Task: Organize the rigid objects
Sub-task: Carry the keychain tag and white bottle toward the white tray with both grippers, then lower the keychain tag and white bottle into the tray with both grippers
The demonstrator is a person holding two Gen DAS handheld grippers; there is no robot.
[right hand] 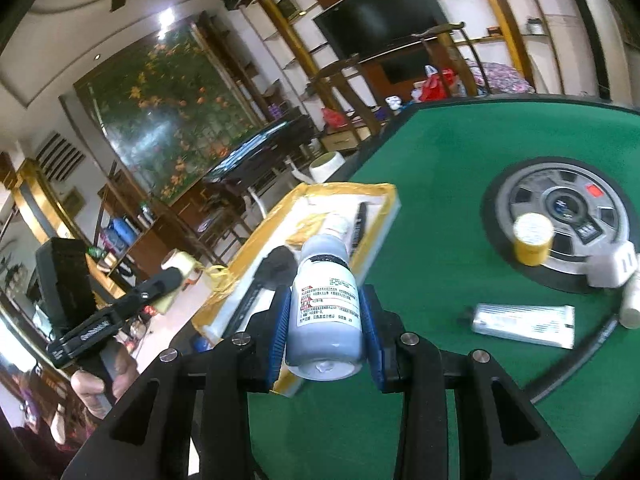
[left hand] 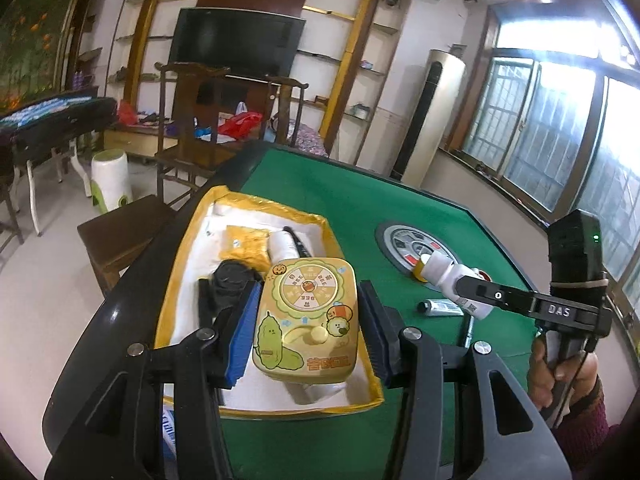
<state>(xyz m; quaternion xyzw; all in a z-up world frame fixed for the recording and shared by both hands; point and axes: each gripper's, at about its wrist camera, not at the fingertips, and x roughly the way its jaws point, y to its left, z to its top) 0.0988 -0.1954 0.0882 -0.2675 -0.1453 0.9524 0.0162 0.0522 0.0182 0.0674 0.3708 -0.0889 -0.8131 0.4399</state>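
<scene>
Left gripper: jaws closed on a yellow-green tin with cartoon figures and a printed wheel on its lid; blue pads press both long sides. The tin is held above the near end of a shallow yellow-rimmed tray.

Right gripper: jaws closed on a white bottle with a printed label, its cap end pointing away from the camera, base toward it. Bottle is carried over the green table, just beside the tray's near corner. In the left wrist view the same bottle shows at the tip of the right gripper, with a hand on the handle.

Tray contents, white lining: a yellow pouch, a black round object, a white cylinder, a slim black item lying alongside it.

Table, green felt, dark raised rim: a round grey centre disc; a small yellow-capped jar standing on its edge; a white plug adapter touching the disc; a silver tube lying flat on the felt near the disc; a pale cylinder at the right edge, partly cut off.

Background: a dark television, wooden chairs, barred windows.
</scene>
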